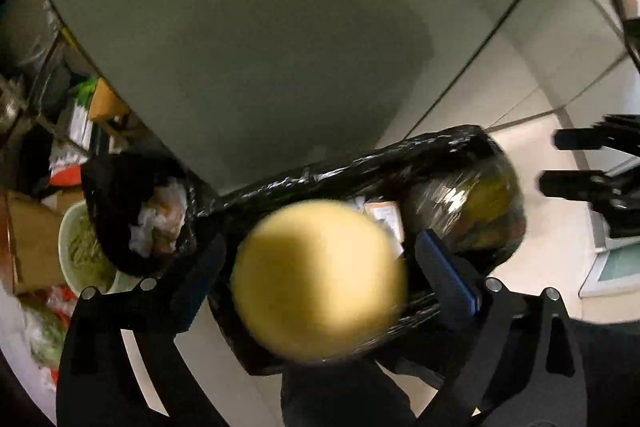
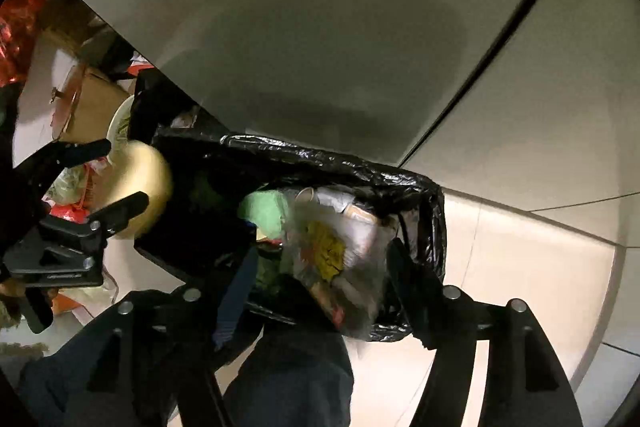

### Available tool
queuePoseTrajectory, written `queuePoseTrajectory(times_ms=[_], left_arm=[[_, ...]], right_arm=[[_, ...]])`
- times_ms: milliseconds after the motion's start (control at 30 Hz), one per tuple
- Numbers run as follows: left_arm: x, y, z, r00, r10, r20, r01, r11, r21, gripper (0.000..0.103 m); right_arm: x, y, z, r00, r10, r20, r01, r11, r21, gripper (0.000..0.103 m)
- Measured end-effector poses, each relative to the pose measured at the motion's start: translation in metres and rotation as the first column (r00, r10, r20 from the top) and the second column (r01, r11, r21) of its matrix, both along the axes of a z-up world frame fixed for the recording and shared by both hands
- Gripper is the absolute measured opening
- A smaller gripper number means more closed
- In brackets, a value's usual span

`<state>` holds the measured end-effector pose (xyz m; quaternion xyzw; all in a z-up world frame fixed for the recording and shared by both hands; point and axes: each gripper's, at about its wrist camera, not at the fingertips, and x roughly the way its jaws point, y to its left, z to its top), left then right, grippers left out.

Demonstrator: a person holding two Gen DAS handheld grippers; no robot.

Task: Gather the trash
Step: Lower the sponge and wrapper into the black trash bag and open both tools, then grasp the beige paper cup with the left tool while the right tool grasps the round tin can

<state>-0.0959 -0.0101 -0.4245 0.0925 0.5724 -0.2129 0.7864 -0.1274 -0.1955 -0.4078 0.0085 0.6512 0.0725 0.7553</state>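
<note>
Between the spread fingers of the left gripper point(image 1: 316, 259) a blurred yellow ball point(image 1: 319, 281) is seen, apparently just let go or dropping, since no finger is seen touching it; contact cannot be confirmed through the blur. Directly beneath it the black-lined trash bin point(image 1: 436, 155) is placed with its mouth open, so the drop is judged to be aimed into it. Beyond the fingers of the right gripper point(image 2: 320, 267), also held wide apart and pinching nothing, the same bin is viewed from above, already filled with a clear plastic bag point(image 2: 336, 259) of scraps, something green point(image 2: 264, 207) and paper cups. From that view the ball is seen at the bin's left edge, so a miss over the rim is judged possible. Further left, a second black bag point(image 1: 120, 195) of crumpled paper, a pale bowl point(image 1: 74, 247) and cardboard boxes are crowded on the floor beside a grey cabinet point(image 1: 248, 27), against which the bin is set.
</note>
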Motion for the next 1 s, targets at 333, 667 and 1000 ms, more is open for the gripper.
queuePoseTrajectory(times_ms=[333,667,1000], left_arm=[[-0.002,0.005,0.073,1.0,-0.013,0.001,0.013,0.999,-0.049,0.095],[0.024,0.032,0.309,0.933,0.072,0.352,0.003,0.978,-0.208,0.096],[0.153,0.003,0.377,0.836,0.176,0.52,-0.036,0.963,-0.269,0.096]], right_arm=[[0.002,-0.016,0.101,0.994,-0.058,0.09,0.053,0.997,0.059,0.073],[0.026,-0.017,0.342,0.824,-0.107,0.557,-0.035,0.971,0.238,0.098],[0.174,-0.016,0.386,0.73,-0.112,0.674,-0.058,0.973,0.225,0.098]])
